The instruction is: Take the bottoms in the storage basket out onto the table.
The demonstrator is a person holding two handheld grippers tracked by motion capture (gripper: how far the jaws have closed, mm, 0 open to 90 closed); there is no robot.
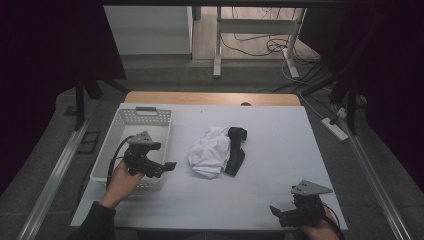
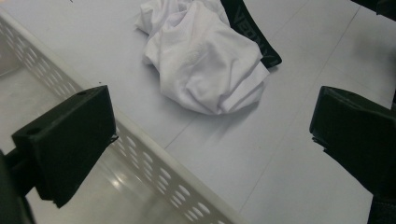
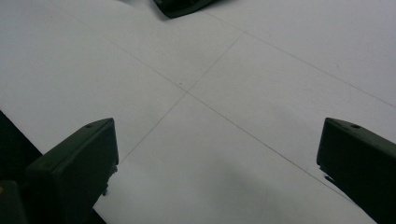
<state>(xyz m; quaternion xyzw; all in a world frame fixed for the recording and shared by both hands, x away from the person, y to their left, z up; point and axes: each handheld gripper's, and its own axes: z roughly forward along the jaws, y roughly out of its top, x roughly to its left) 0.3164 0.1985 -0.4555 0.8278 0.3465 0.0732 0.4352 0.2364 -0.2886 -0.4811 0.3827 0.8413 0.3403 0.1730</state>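
White crumpled garment lies beside the basket; left gripper and right gripper both gape, holding nothing.

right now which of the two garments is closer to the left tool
The white garment: it lies crumpled on the basket side of the pile, facing the left tool. The black garment sits on its far side, partly tucked beneath it.

Crumpled white cloth looks soft and matt; the perforated basket is glossy plastic; the table is smooth and matt.
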